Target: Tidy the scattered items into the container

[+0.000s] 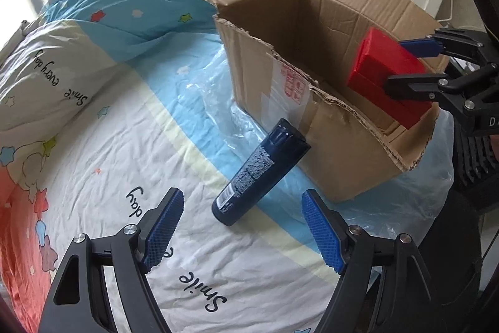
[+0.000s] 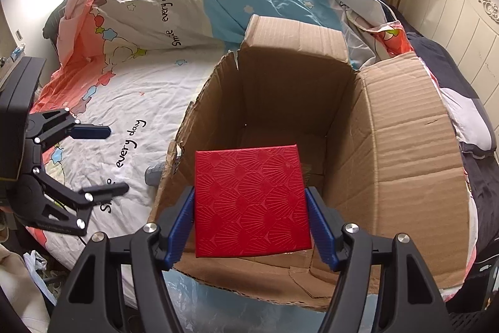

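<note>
Your left gripper (image 1: pixel 241 234), jaws wide and empty, faces the bottle (image 1: pixel 260 172) lying lengthwise against the cardboard box (image 1: pixel 343 164); your right gripper (image 2: pixel 251 222) clamps the red box (image 2: pixel 251 202) above it.

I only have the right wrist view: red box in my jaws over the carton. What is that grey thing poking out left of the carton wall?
Observer: It is the end of a dark blue bottle, lying on the bedsheet with its cap end against the cardboard box.
Operator: Is the left gripper on it?
Observer: No. The left gripper is open, its pads either side of the bottle's base, not touching.
Operator: How does my red box sit from there?
Observer: The red box is tilted, above the box's torn near wall, clamped by the right gripper.
</note>
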Motion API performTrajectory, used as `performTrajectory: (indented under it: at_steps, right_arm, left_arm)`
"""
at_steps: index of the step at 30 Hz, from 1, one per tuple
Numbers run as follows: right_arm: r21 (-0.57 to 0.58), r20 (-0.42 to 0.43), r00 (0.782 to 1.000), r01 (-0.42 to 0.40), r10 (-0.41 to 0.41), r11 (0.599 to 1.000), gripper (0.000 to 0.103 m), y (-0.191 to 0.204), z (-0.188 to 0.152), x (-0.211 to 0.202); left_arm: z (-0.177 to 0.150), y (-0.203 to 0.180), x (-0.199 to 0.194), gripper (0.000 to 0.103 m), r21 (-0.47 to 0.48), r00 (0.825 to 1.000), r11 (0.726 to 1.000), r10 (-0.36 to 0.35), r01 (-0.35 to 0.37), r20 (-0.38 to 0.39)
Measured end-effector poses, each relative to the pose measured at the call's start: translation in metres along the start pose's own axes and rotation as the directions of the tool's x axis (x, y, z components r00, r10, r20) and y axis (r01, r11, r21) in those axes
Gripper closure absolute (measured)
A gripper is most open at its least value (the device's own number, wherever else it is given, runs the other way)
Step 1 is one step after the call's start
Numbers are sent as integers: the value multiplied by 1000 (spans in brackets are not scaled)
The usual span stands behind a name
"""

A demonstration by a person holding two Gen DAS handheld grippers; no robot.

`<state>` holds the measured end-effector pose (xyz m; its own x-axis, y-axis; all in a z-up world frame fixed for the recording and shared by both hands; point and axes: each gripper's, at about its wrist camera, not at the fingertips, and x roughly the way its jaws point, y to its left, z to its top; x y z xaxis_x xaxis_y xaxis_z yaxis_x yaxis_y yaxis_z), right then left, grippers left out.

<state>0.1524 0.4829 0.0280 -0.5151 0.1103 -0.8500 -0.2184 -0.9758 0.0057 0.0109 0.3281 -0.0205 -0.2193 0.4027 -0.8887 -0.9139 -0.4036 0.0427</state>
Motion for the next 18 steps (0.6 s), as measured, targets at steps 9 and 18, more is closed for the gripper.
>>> performTrajectory:
  at_steps: [9, 18]
  right_arm:
    - [7, -42, 999, 13, -12, 1000, 39, -7, -1, 17]
    - [-4, -72, 997, 18, -19, 1000, 39, -11, 3, 26]
  left_arm:
    - [-8, -23, 42, 22, 147, 999, 988, -41, 43, -20]
    - [9, -24, 66, 56, 110, 999, 993, -50, 49, 1]
